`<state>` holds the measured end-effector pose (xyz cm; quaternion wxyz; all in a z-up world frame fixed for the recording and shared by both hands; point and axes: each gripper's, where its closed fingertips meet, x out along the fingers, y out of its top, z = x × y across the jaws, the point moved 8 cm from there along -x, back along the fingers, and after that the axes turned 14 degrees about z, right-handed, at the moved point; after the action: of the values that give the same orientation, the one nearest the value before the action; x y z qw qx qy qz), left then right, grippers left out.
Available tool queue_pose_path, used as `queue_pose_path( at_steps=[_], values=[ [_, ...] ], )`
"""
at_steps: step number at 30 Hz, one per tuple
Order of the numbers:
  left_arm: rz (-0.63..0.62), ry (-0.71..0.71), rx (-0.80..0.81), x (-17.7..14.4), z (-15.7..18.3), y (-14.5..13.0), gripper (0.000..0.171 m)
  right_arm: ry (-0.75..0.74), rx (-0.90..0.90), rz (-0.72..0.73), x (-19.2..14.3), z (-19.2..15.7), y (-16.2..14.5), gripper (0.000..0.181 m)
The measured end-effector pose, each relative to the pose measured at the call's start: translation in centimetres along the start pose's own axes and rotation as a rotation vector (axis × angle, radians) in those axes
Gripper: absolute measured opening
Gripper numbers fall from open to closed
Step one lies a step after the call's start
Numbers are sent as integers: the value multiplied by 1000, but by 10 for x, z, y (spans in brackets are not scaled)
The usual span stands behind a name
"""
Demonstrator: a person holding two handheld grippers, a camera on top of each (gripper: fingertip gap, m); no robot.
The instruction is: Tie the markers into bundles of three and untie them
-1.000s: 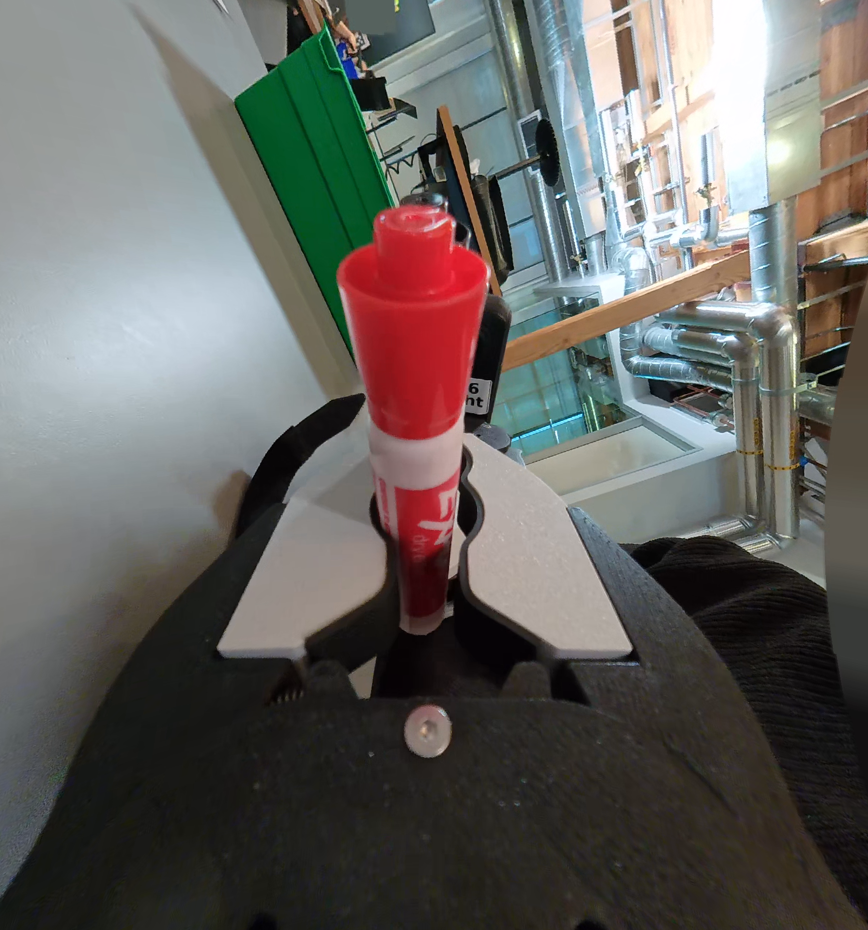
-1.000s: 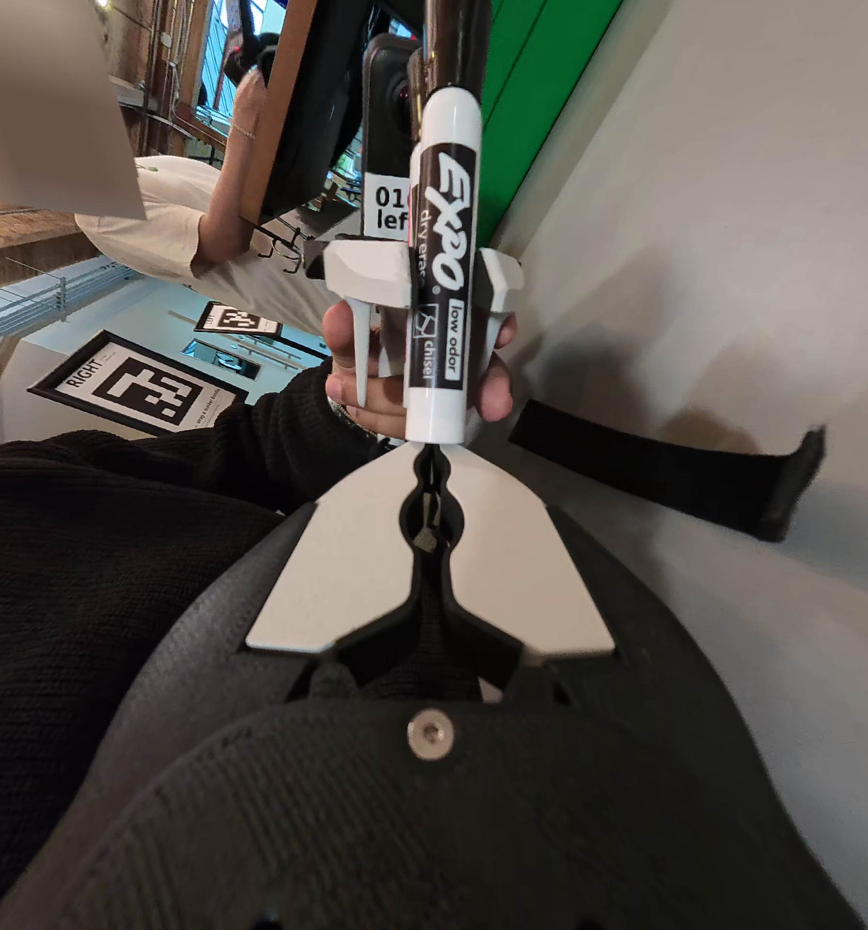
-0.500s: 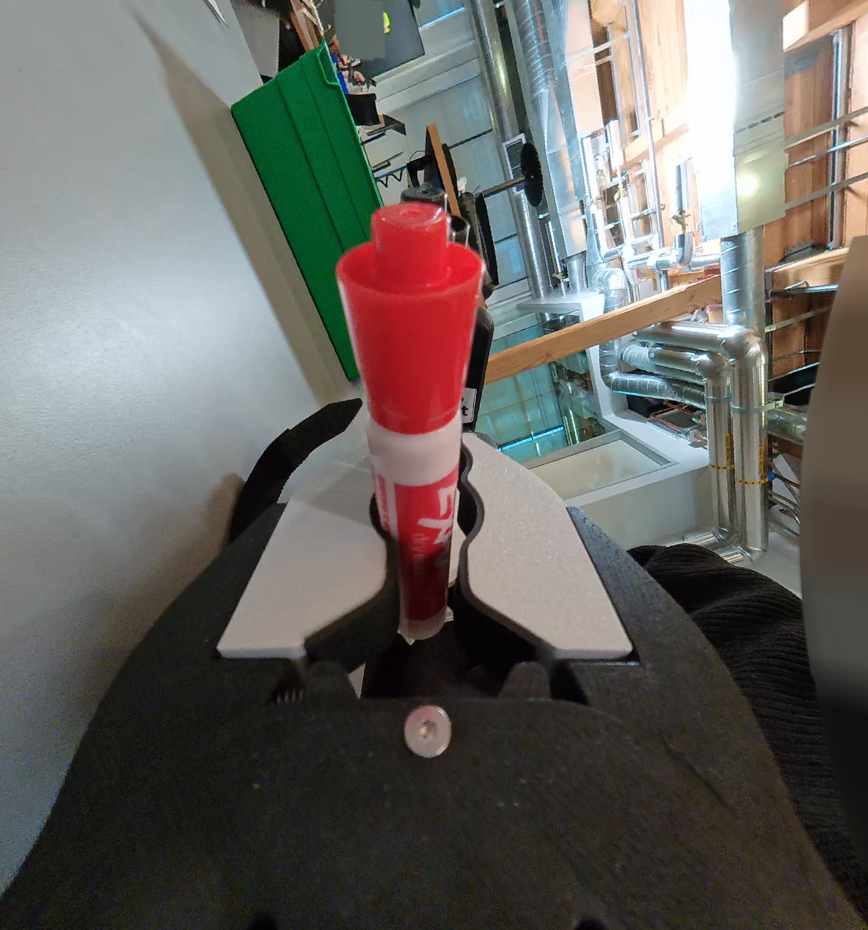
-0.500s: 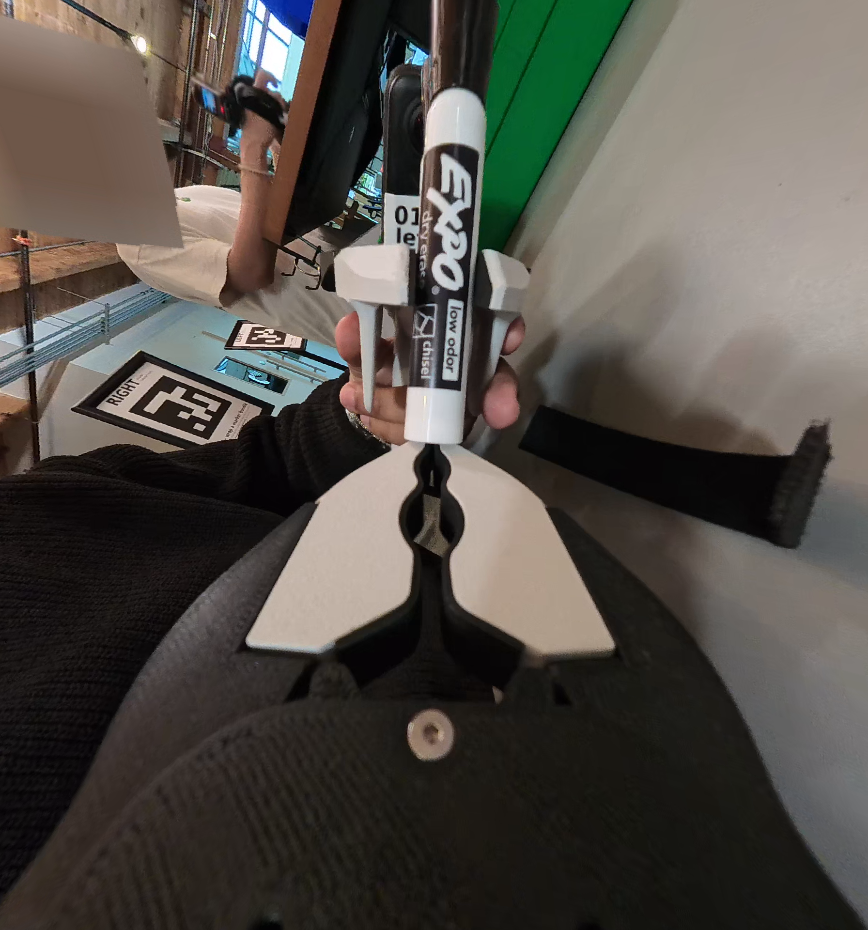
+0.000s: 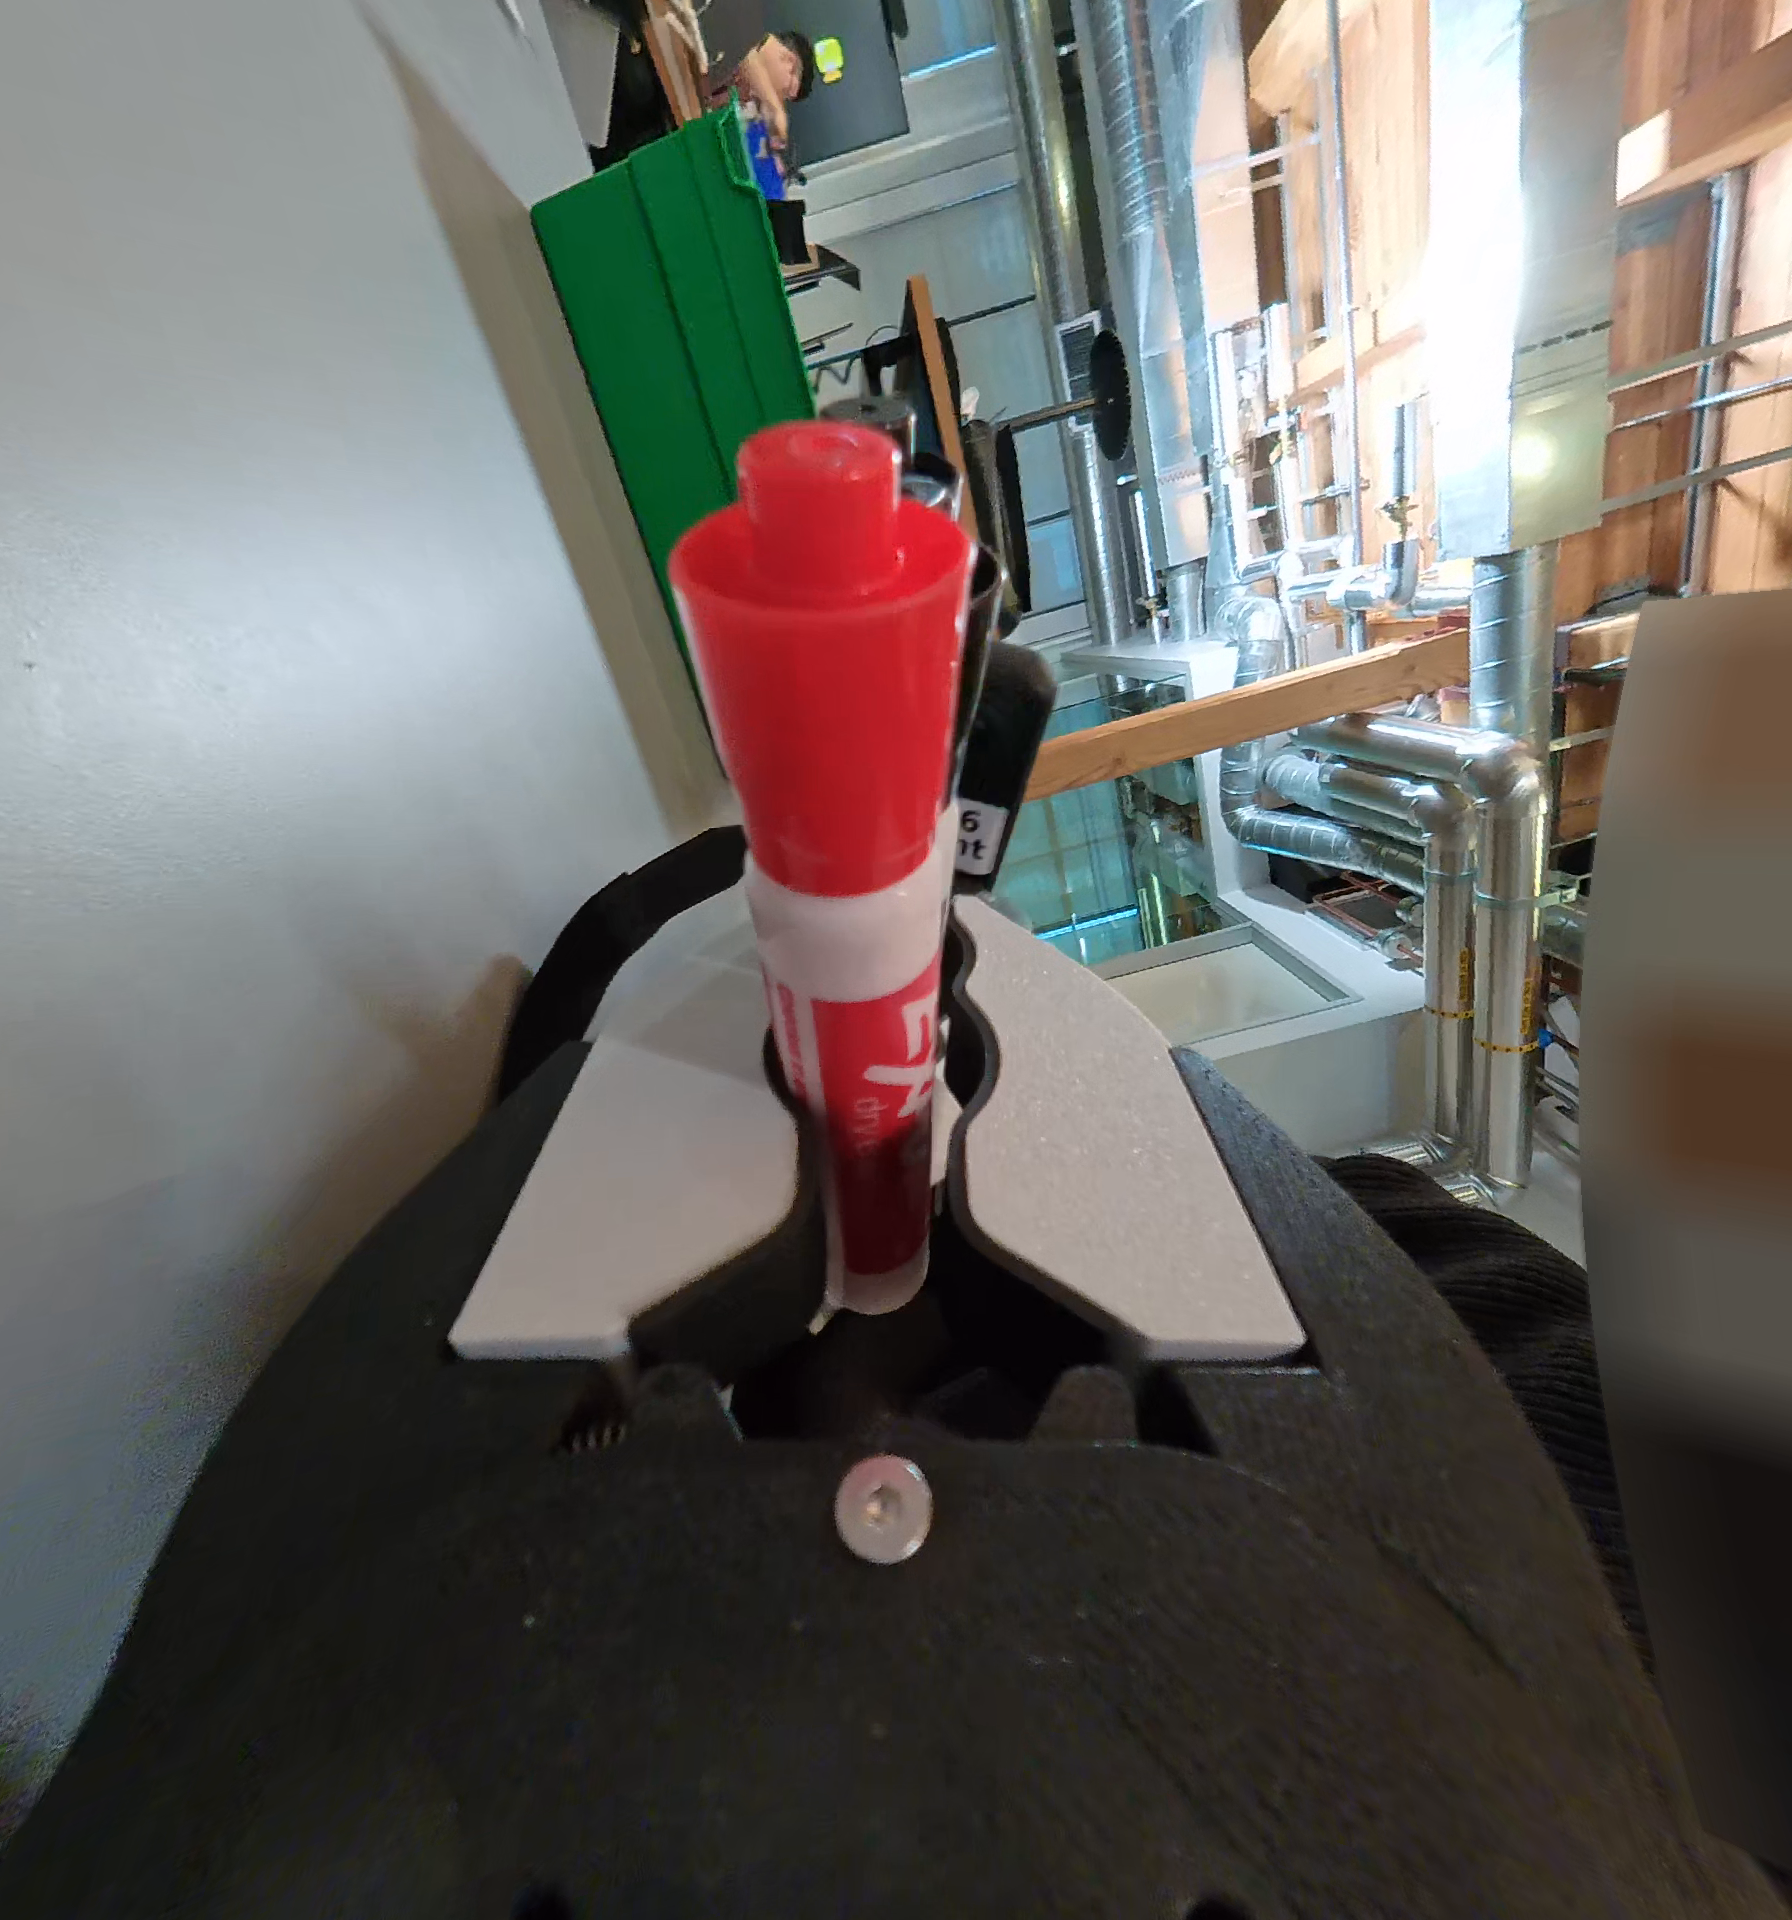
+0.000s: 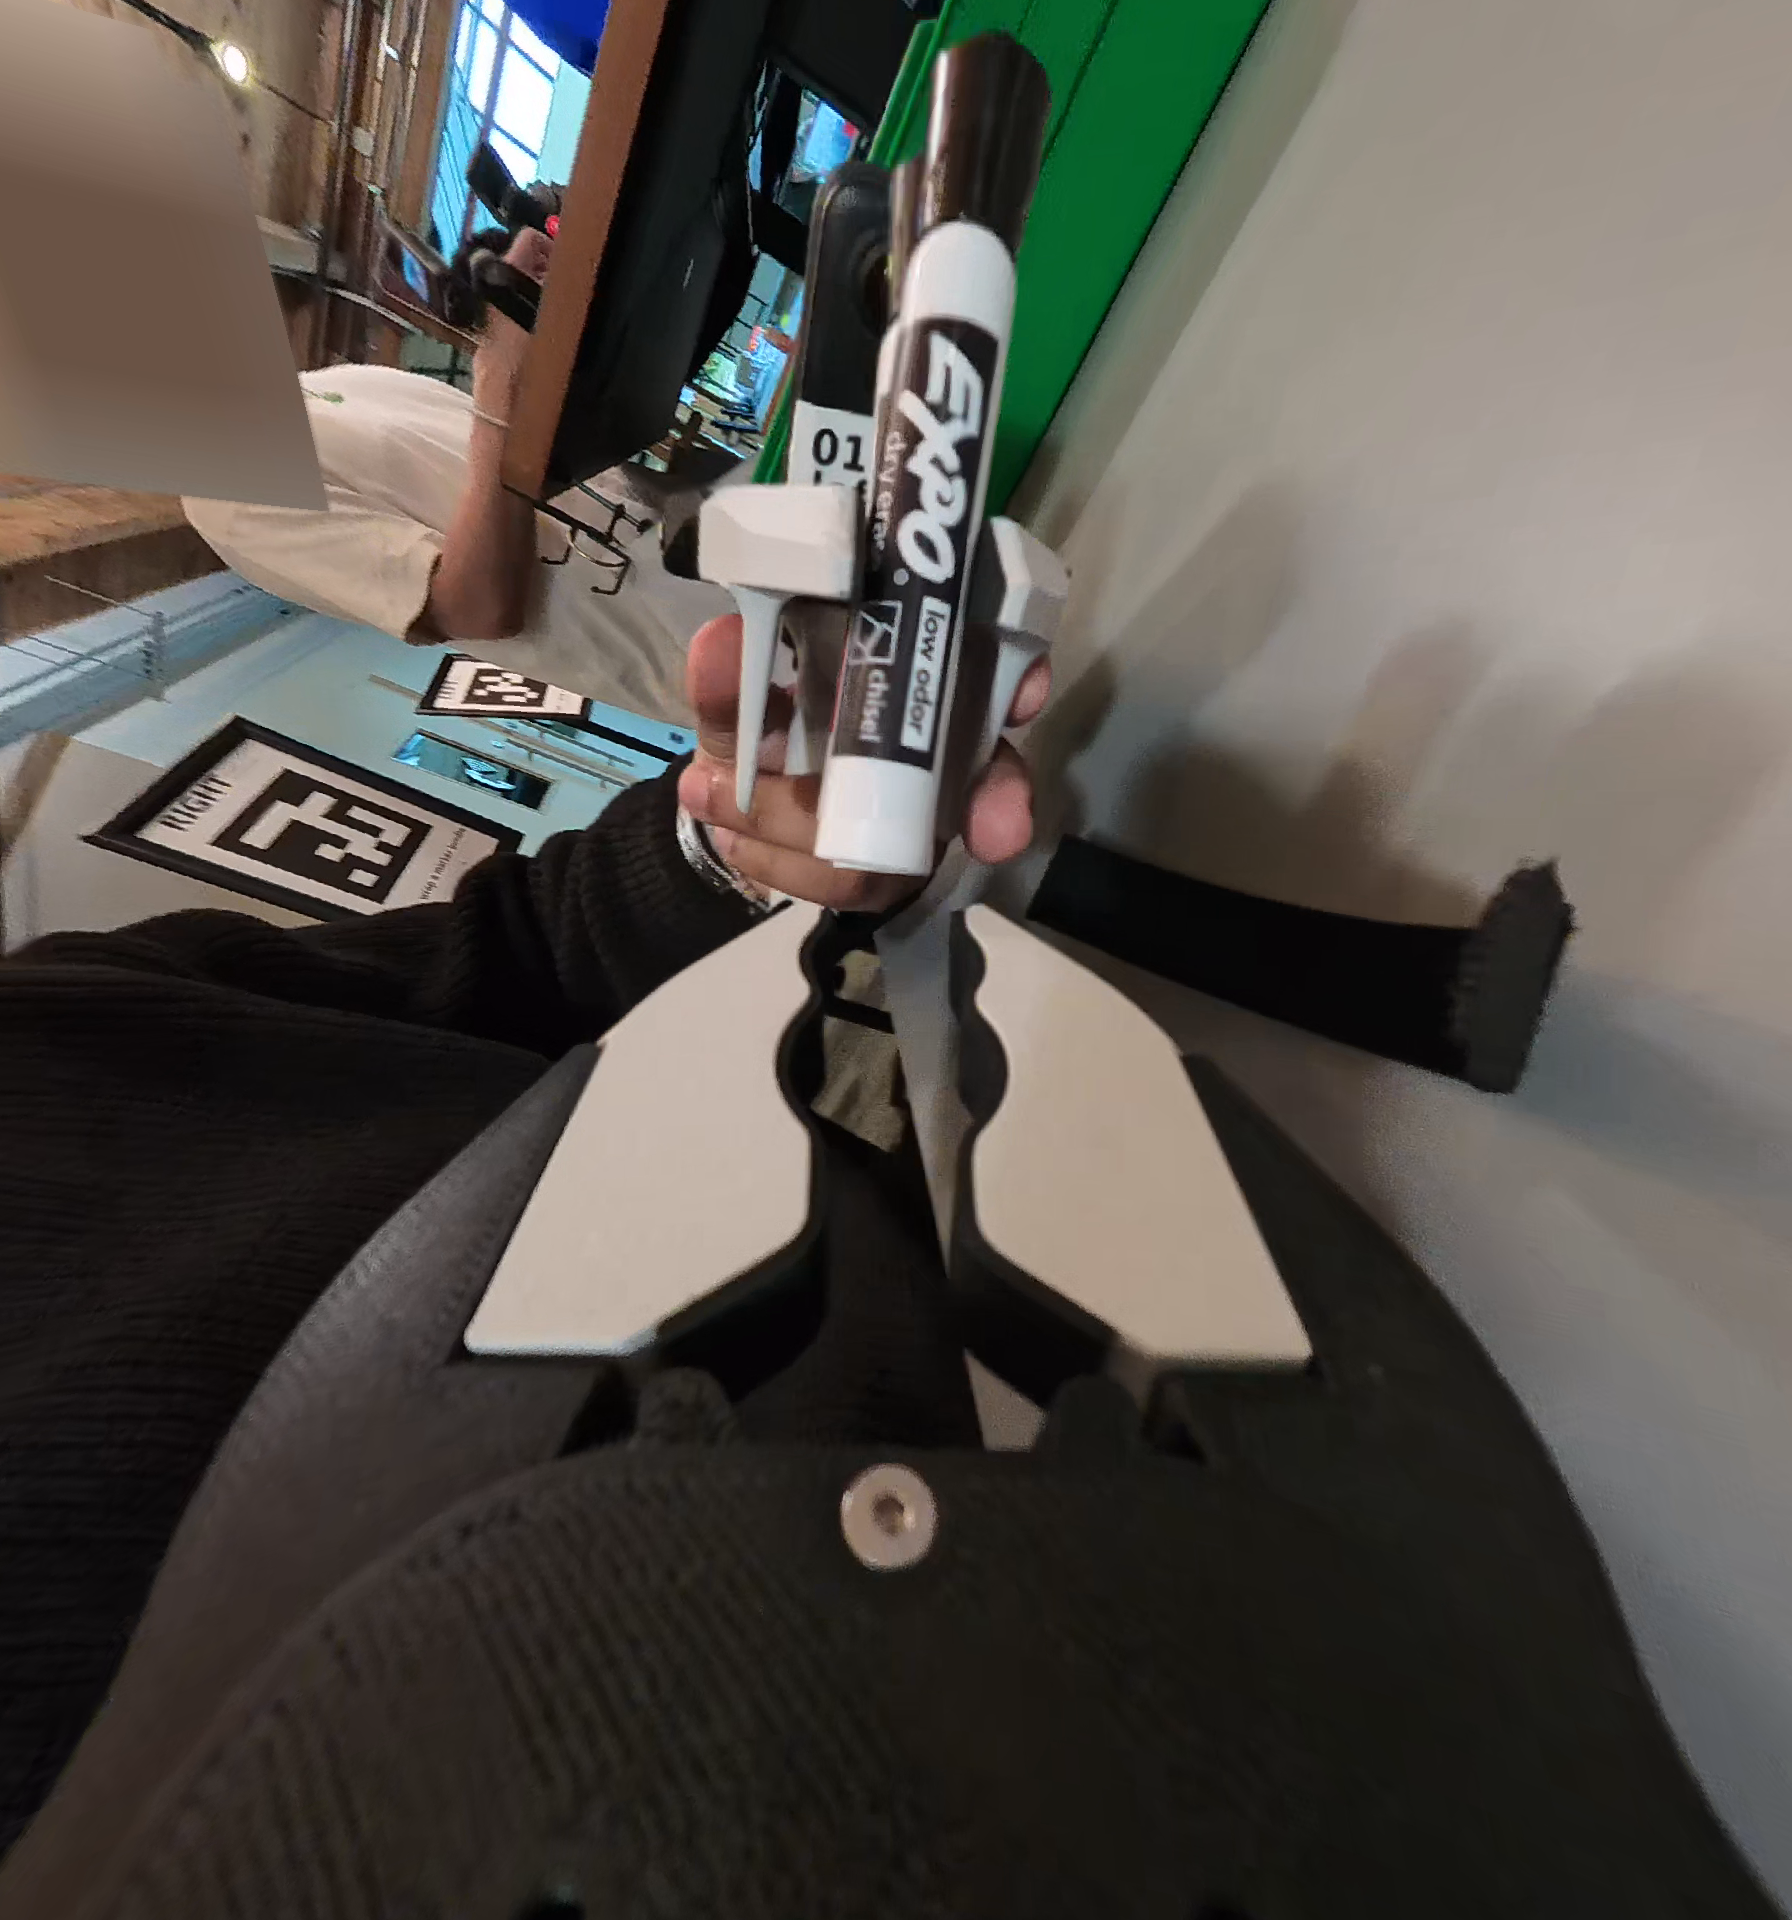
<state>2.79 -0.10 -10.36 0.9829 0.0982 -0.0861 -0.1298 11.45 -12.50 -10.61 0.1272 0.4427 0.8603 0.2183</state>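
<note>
My left gripper (image 5: 856, 966) is shut on a bundle of markers held upright. In the left wrist view a red marker (image 5: 830, 707) is in front, with black caps (image 5: 980, 592) behind it. The right wrist view shows the same gripper (image 6: 907, 582), held in a hand (image 6: 767, 831), with a black marker (image 6: 923, 499) facing me. My right gripper (image 6: 892, 925) sits just below the markers' white ends, jaws a little apart and empty. A black strap (image 6: 1287, 966) lies on the white table (image 6: 1494, 520) to the right. A black strap also curves behind the left finger (image 5: 611, 914).
A green bin (image 6: 1068, 208) stands at the table's far edge, also in the left wrist view (image 5: 684, 343). A person in a cream shirt (image 6: 383, 499) sits behind. My black sleeve (image 6: 196, 1091) fills the left. Pipes and a wooden rail (image 5: 1235, 717) are far behind. Left tips to right tips: about 6 cm.
My right gripper's jaws have parted; they were shut a second ago. The left gripper with the markers looks tilted and a little closer. The black strap stays on the table.
</note>
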Motion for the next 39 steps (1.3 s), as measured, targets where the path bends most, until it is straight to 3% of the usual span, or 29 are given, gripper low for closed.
queue_pose_path(
  at_steps=[8, 21, 29, 35, 39],
  values=[
    [-56, 8, 4, 2, 1, -5, 21, -30, -141, 18, -18, 0, 17, 28],
    [-88, -7, -3, 4, 2, -11, 21, 22, -77, -105, 1, -2, -4, 44],
    [-207, 72, 71, 9, -3, -27, 20, -43, -153, -157, 1, 0, -8, 42],
    [-219, 99, 81, 10, -5, -30, 20, -62, -138, -203, 5, 3, -14, 46],
    [-209, 141, 62, 9, -7, -31, 20, -110, -147, -221, 5, 7, -17, 35]
  ],
)
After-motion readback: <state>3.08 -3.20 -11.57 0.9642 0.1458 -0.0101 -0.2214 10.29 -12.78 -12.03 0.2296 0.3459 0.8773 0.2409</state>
